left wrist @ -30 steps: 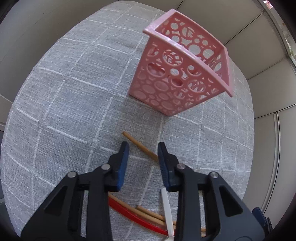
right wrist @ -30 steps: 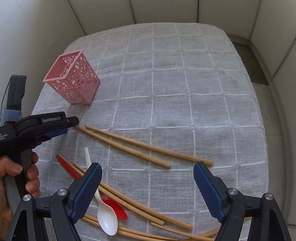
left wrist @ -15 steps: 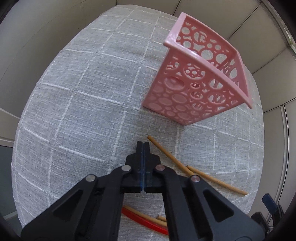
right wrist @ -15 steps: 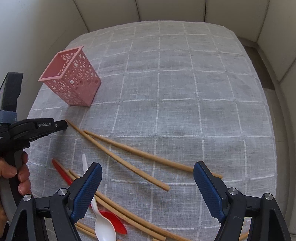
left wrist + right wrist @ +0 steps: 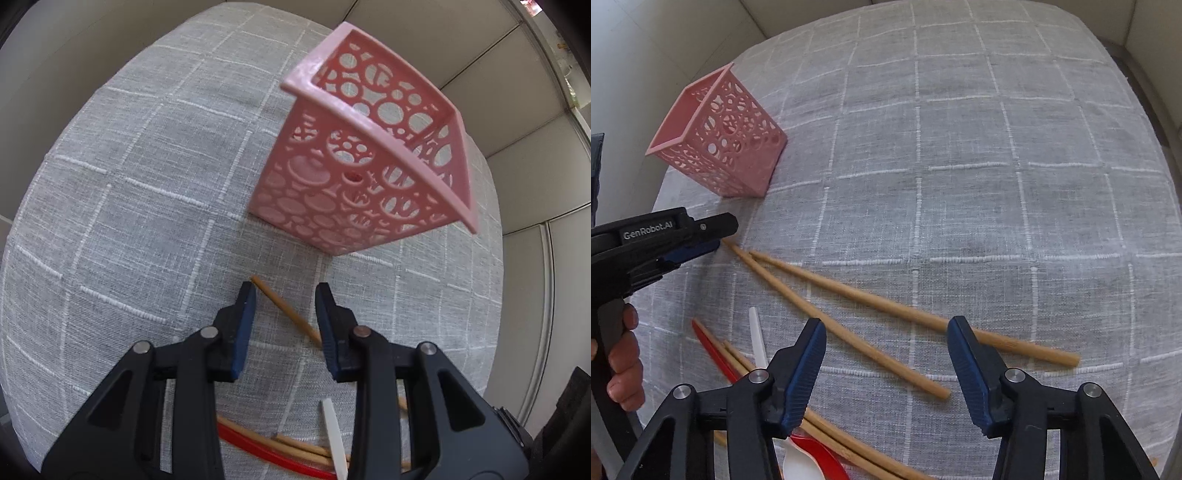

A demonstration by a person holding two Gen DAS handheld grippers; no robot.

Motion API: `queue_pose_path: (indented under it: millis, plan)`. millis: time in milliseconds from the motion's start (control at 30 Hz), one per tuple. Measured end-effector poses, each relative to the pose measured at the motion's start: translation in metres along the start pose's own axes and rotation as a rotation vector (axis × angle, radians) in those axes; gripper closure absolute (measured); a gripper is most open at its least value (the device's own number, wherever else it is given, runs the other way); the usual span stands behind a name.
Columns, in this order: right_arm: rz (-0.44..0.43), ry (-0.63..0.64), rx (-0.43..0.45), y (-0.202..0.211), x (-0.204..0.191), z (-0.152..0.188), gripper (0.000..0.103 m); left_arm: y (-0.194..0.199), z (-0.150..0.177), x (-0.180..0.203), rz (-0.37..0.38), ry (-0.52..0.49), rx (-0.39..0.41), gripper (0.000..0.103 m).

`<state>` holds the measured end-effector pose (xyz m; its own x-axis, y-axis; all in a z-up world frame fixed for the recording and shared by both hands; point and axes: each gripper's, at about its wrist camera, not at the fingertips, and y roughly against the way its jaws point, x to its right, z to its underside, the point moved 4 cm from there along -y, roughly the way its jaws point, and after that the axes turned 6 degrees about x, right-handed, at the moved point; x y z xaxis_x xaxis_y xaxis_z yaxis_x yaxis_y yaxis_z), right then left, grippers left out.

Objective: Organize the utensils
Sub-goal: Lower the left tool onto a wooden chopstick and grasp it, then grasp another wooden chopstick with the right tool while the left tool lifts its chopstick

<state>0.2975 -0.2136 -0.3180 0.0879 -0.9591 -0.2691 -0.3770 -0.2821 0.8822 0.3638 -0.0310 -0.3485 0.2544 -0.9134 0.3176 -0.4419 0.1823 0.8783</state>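
The left tool (image 5: pixel 284 295), just reopened, straddles a chopstick (image 5: pixel 284 310) tip ungripped; closing may flick it. The right tool (image 5: pixel 886 332), narrowing, empty, could catch two chopsticks.

Red spoon (image 5: pixel 827 463) and white spoon (image 5: pixel 798 465) bowls cut off below.
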Motion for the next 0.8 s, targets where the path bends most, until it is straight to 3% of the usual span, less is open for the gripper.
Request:
queue_pose_path:
  millis: [33, 167, 300, 400, 667, 800]
  plan:
    - [-0.004, -0.006, 0.003, 0.001, 0.001, 0.000, 0.043, -0.002, 0.001, 0.004, -0.028, -0.015, 0.016, 0.069]
    - [-0.011, -0.024, 0.024, 0.005, 0.003, -0.002, 0.043, -0.010, 0.007, 0.016, -0.119, -0.048, 0.060, 0.085]
    - [-0.013, -0.016, 0.038, 0.010, 0.004, -0.001, 0.043, -0.015, 0.009, 0.025, -0.132, -0.086, 0.072, 0.091]
    - [-0.007, 0.023, 0.044, 0.009, -0.002, -0.004, 0.043, -0.011, 0.007, 0.019, -0.081, -0.080, 0.063, 0.098]
    - [0.044, 0.310, 0.089, -0.013, -0.057, -0.014, 0.043, 0.018, -0.009, 0.014, 0.088, -0.108, 0.115, 0.098]
    - [0.074, 0.429, 0.072, -0.035, -0.078, -0.011, 0.043, 0.028, -0.014, 0.007, 0.156, -0.138, 0.089, 0.098]
